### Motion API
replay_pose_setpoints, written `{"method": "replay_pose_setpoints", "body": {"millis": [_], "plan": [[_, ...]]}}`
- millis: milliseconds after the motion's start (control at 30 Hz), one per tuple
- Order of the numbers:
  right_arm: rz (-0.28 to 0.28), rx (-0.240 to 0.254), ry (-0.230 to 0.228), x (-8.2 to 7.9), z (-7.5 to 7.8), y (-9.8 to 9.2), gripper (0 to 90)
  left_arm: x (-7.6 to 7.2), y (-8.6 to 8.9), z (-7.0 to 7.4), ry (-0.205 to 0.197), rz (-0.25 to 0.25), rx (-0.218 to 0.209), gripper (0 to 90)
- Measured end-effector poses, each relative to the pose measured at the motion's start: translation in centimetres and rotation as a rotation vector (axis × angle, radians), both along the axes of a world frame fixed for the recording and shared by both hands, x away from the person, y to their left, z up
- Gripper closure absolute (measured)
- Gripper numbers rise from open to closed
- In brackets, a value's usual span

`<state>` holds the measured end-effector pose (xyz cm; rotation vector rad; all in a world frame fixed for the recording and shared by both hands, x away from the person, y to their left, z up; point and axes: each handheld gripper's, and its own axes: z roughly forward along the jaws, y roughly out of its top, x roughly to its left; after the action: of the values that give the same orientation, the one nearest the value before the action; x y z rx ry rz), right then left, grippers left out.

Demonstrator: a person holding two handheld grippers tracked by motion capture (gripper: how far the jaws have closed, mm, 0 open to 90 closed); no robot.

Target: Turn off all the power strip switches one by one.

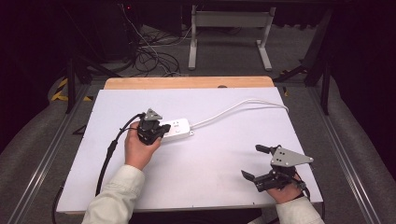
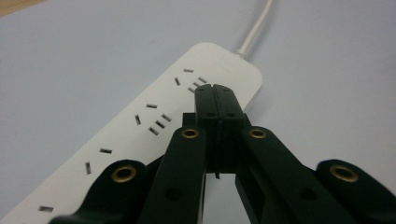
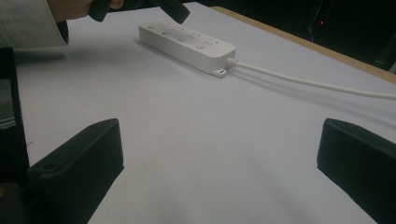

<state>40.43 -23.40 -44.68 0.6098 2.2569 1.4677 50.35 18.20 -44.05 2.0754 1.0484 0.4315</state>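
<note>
- The power strip [image 1: 176, 129] lies on the counter [image 1: 215, 177], left of centre.
- Its cord [image 1: 243, 105] runs right and toward the far edge.
- The left tongs [image 1: 158, 132] sit over the strip's left end.
- The right tongs [image 1: 255, 162] are near the front right corner, well apart from the strip.

Dim room behind a white-topped table [image 1: 224, 186]

A white desk frame [image 1: 229, 28] and tangled cables [image 1: 152, 56] were seen on grey floor beyond the table.
</note>
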Motion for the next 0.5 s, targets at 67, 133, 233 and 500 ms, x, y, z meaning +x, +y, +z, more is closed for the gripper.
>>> {"method": "replay_pose_setpoints", "body": {"millis": [67,133,233,500], "plan": [[0.000,0.001,0.001,0.0,0.0,0.0,0.9,0.2,0.1,-0.4,0.006,0.005,0.020,90.0],[0.002,0.001,0.000,0.0,0.0,0.0,0.9,0.4,0.3,-0.8,0.010,0.014,0.036,90.0],[0.003,-0.002,0.002,0.0,0.0,0.1,0.9,0.6,0.5,-1.3,0.024,0.029,0.042,90.0],[0.004,0.000,0.006,0.0,-0.1,0.1,0.9,0.8,0.6,-1.8,0.026,0.035,0.038,90.0]]}}
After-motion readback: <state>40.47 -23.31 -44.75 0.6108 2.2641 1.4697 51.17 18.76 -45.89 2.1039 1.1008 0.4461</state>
